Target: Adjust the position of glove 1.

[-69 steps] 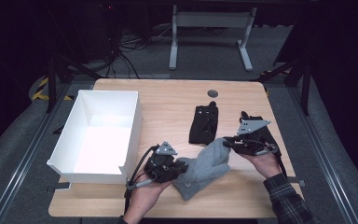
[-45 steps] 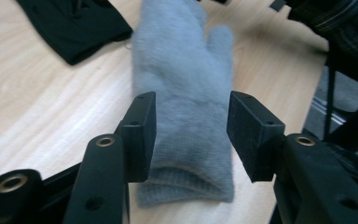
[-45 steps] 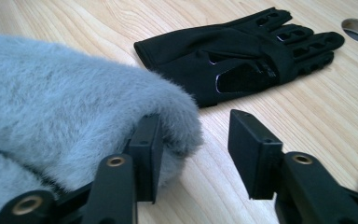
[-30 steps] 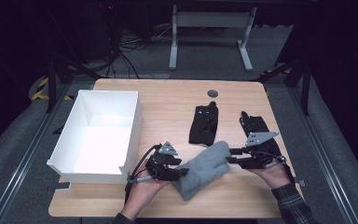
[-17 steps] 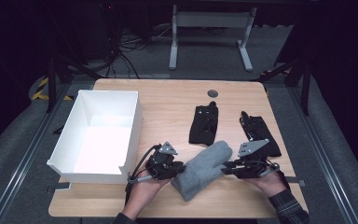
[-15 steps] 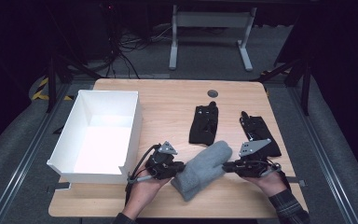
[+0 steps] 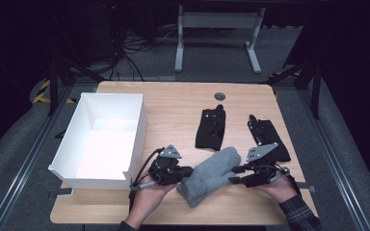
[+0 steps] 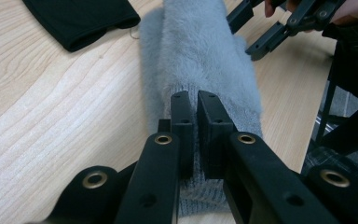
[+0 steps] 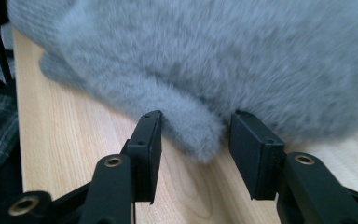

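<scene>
Dark studio floor, cables and a steel stand behind; pale wooden worktop [image 7: 173,103] carries the lot, listed near to far.

Item, near edge: grey fleecy mitten [image 7: 211,174], lying flat and slanted between the two hands, cuff toward the person's left; left tool [image 7: 189,171] clamped on the ribbed cuff, its jaws almost together with knit pinched between them in the left gripper view; right tool [image 7: 235,174] at the mitten's thumb side, jaws apart and just opened wider, the fuzzy thumb lobe [image 9: 193,133] sitting in the gap with neither pad pressing it.

Item, left: white open box [image 7: 137,130], empty, its near corner just beside the left hand [image 7: 147,195].

Item, mid-worktop: two black gloves, one [image 7: 211,129] near the centre, one [image 7: 266,134] just beyond the right tool; farther back, a small grey round cap [image 7: 219,96] set in the wood.

Handling note, judged: keep the cuff pinned as anchor; close the right tool squarely on the thumb lobe, deep enough to take cloth and not only pile, then lift both ends level so the mitten does not sag or slip.

Markings: no brand, label or writing legible on any item.
</scene>
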`<state>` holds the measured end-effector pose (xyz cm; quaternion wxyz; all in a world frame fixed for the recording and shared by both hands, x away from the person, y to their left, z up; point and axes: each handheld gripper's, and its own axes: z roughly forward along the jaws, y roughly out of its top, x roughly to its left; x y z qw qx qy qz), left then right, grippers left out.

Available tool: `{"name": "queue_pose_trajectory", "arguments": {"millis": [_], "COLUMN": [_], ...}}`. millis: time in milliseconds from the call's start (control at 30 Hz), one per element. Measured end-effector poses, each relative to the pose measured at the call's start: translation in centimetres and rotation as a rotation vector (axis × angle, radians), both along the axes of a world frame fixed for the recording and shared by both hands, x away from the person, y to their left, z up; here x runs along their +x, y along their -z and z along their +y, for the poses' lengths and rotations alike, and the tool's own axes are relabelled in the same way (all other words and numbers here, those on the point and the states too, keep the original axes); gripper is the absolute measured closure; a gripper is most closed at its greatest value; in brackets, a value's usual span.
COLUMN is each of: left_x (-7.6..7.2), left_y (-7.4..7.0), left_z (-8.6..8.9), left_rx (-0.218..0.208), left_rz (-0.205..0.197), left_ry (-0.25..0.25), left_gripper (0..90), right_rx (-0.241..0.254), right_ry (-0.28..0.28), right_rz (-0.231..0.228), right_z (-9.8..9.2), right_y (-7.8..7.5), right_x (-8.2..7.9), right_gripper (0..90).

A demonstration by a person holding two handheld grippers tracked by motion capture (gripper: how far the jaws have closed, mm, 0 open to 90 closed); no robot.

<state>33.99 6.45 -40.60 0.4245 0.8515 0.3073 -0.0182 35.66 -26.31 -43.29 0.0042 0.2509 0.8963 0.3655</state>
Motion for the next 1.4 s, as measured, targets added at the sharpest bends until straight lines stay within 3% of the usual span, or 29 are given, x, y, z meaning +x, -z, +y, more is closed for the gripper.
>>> {"name": "queue_pose_trajectory", "arguments": {"millis": [100, 233, 333, 467, 567, 667, 733, 800, 867, 900, 933, 967, 1067, 1267, 1400], "left_x": [0.0, 0.1, 0.0, -0.6, -1.2, -1.0, -0.7, -0.6, -0.7, -0.7, -0.7, -0.7, -0.4, 0.7, 1.5], "left_y": [0.1, 0.2, -0.1, -0.9, -0.8, 0.4, 0.9, 0.7, 0.2, 0.0, 0.0, -0.2, -0.5, -0.2, -0.1], "left_z": [-0.1, -0.1, 0.1, 0.4, 0.4, 0.1, 0.1, 0.2, 0.2, 0.2, 0.2, 0.1, -0.5, -2.0, -2.6], "left_rx": [0.008, 0.011, -0.011, -0.038, -0.010, 0.035, 0.047, 0.041, 0.046, 0.049, 0.049, 0.048, 0.053, 0.084, 0.091], "left_rz": [0.004, 0.009, 0.017, 0.025, 0.028, 0.039, 0.036, 0.030, 0.003, -0.005, -0.005, -0.019, -0.038, -0.055, -0.055], "left_ry": [-0.007, -0.006, -0.005, 0.002, 0.006, 0.009, 0.012, 0.014, 0.008, 0.010, 0.010, 0.013, 0.024, 0.080, 0.083], "left_gripper": [86.2, 86.3, 86.4, 86.4, 86.3, 85.6, 83.9, 78.1, 69.0, 59.9, 54.2, 54.2, 38.7, 25.3, 20.9], "right_rx": [-0.029, -0.018, -0.015, 0.029, 0.046, 0.005, -0.027, -0.037, -0.027, -0.016, -0.016, -0.006, 0.003, -0.006, -0.009], "right_ry": [-0.015, -0.015, -0.021, -0.019, -0.026, -0.037, -0.040, -0.035, -0.014, 0.011, 0.011, 0.029, 0.072, 0.100, 0.123], "right_rz": [-0.004, -0.012, -0.019, -0.056, -0.066, -0.045, -0.037, -0.048, -0.066, -0.088, -0.088, -0.098, -0.119, -0.130, -0.130], "right_z": [0.2, 0.0, 0.0, -0.7, -0.8, -0.2, 0.2, 0.2, -0.1, -0.6, -0.6, -0.9, -1.6, -1.8, -1.9], "right_y": [0.3, 0.0, -0.2, -1.8, -2.3, -1.2, -0.6, -0.5, -0.7, -1.0, -1.0, -1.1, -1.3, -0.8, -0.4], "right_x": [0.0, -0.1, -0.1, -0.4, -0.4, -0.2, -0.1, -0.2, -0.3, -0.4, -0.4, -0.4, -0.4, -0.8, -0.9], "right_gripper": [74.1, 82.7, 84.2, 84.2, 83.9, 83.2, 80.2, 70.2, 61.2, 54.7, 54.7, 50.8, 37.6, 30.7, 28.5]}}
